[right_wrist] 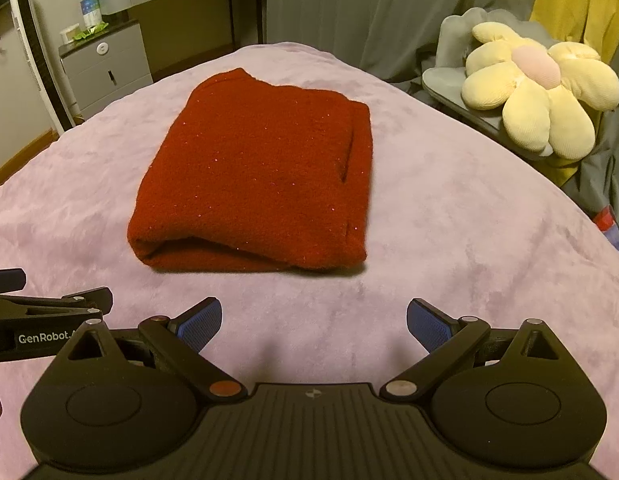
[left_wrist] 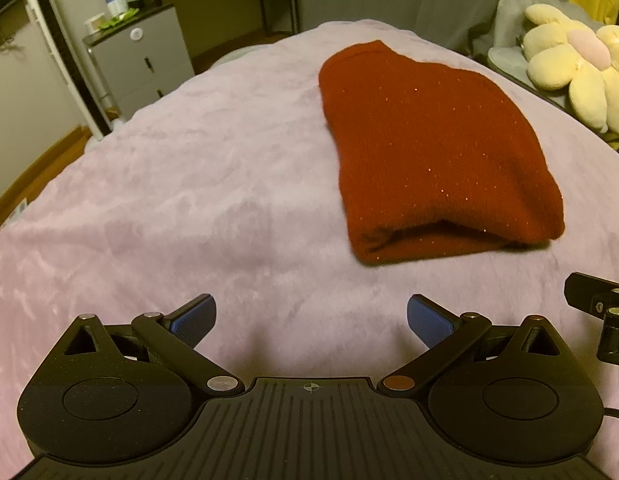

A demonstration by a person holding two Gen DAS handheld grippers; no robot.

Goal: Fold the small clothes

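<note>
— Right wrist view has the only writing I can read: "GenRobot." in white on the black body of the left gripper point(right_wrist: 49, 308), which pokes in at the near left of the red knit garment point(right_wrist: 253, 176). Letters after that are cut off.

— Any label on the garment?

— None legible. It lies folded into a thick rectangle, flecked with tiny glints, the rounded fold facing the cameras.

— And the claws?

— Right gripper point(right_wrist: 314, 322) has its blue-padded fingers spread wide, holding nothing, just short of the garment's near edge. In the left wrist view the left gripper point(left_wrist: 311, 320) is likewise spread and empty, nearer than the garment and to its left.

— What does it lie on?

— A pale lilac plush blanket point(right_wrist: 449, 248), touching it all along. Right of the garment, off the blanket, a yellow flower-shaped cushion point(right_wrist: 537, 88) with a pink centre rests on a grey seat. Behind the garment to the left stands a grey drawer cabinet point(right_wrist: 105, 68) with small containers on top, their print too blurred to read. Grey curtains point(right_wrist: 369, 8) hang behind.
</note>
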